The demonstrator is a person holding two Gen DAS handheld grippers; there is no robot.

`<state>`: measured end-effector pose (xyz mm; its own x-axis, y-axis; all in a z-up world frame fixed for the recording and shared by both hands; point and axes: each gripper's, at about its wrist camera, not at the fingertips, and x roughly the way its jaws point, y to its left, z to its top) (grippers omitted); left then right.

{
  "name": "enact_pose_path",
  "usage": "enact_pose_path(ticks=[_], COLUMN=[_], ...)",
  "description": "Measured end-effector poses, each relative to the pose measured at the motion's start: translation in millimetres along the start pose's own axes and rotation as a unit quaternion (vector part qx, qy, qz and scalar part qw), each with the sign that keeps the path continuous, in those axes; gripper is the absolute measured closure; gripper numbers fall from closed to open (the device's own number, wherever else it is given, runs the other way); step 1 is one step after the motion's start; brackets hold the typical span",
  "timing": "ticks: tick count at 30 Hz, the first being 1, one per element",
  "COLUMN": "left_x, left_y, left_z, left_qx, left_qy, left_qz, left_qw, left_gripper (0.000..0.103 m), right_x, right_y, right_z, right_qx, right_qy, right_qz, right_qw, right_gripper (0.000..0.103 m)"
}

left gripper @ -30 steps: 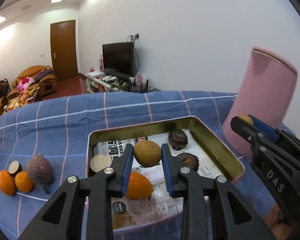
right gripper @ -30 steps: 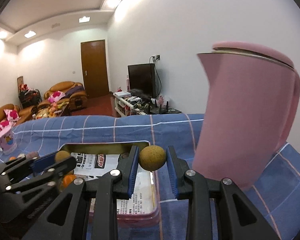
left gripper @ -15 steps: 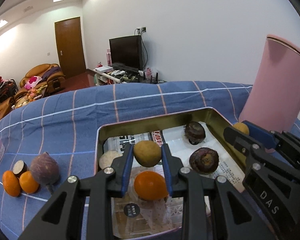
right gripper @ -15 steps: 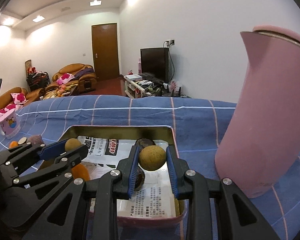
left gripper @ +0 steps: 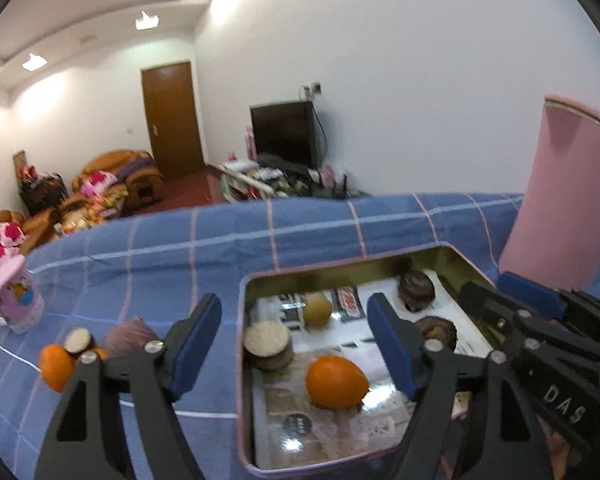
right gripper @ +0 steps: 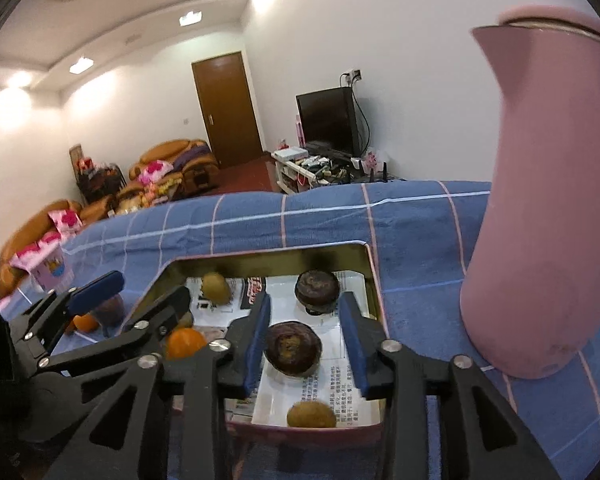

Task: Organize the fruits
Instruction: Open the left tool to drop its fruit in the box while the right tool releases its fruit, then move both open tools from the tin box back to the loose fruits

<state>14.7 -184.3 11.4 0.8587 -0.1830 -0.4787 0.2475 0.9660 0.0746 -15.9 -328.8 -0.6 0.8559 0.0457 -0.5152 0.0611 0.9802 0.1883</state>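
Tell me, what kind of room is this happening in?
Most likely a home living room. Behind the table with the blue checked cloth stand orange sofas, a dark television on a cluttered low stand, and a wooden door.

place: home living room; evidence: sofas (right gripper: 172,164), TV (right gripper: 326,120), wooden door (right gripper: 224,108); clutter possibly toys

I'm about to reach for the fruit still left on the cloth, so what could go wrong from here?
1. The open left gripper and right gripper hang close together over the tin tray; they could collide on pulling out.
2. The tall pink jug stands just beside the tray; a rightward swing might tip it.
3. The brown fruit by the near rim looks loose and could roll.
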Motion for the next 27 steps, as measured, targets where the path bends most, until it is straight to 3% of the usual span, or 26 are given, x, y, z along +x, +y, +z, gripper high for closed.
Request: enact_pose_path(ticks=[3,5,6,7,11,21,27], left_x=[-3.6,-6.8,-7.9,-9.1,-17.4,-24.0,-33.4], left_y=[8.5,17.1,20.1,21.2,21.9,25.0,23.6], left_z=[2.6,3.1,4.6,5.5,3.3,-9.0,-13.5], left_qx=[-0.013,-0.029,-0.032,-0.031,-0.016,0.013,0.025], left_qy=[-0.008,-0.015,-0.016,-0.02,-0.042,-0.063,-0.067], left_qz=[0.005,-0.005,-0.007,-0.004,0.02,0.054,0.047], left_qw=[0.9999,0.9994,0.9993,0.9993,0.9988,0.9965,0.9964], left_gripper=[0.002,0.0,0.0,0.0,0.0,0.0,0.0], right_x=[-9.0,-20.4,-28.2,-35.1,-52.5,-55.4,-55.3], right_y=[-4.8,-9.4,-12.1,-13.5,-15.5,-9.8,-2.4], right_z=[1.8,3.7,4.1,3.6,1.7,-4.7,-8.3], right_qx=[0.013,0.025,0.031,0.034,0.038,0.04,0.046], right_qy=[-0.024,-0.058,-0.083,-0.107,-0.162,-0.169,-0.154], right_qz=[-0.005,-0.018,-0.032,-0.049,-0.094,-0.123,-0.122], right_qw=[1.0,0.998,0.996,0.992,0.982,0.977,0.979], right_gripper=[0.05,0.04,0.026,0.019,0.018,0.018,0.018])
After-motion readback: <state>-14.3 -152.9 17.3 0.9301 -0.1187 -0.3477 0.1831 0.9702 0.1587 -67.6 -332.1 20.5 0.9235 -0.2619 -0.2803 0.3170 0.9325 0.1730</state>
